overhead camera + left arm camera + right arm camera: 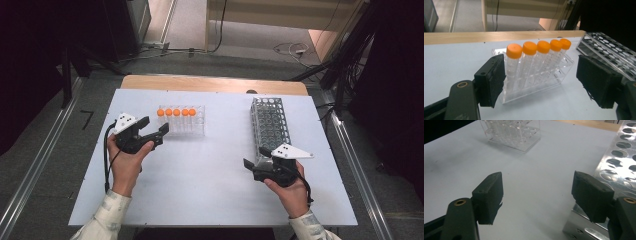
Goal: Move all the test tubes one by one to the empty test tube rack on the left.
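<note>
Clear plastic rack [181,121], far left on the white table [210,175], holds five orange-capped clear tubes [534,57] in one row. Left gripper [152,131] just beside it, jaws apart, grasping nothing. Right gripper [257,167], jaws released, near the empty perforated metal rack [270,125] at right.

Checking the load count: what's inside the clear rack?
The clear rack holds five orange-capped tubes upright in one row along its near side. The other slots look empty in the high view. Whether the tubes contain anything cannot be told.
</note>
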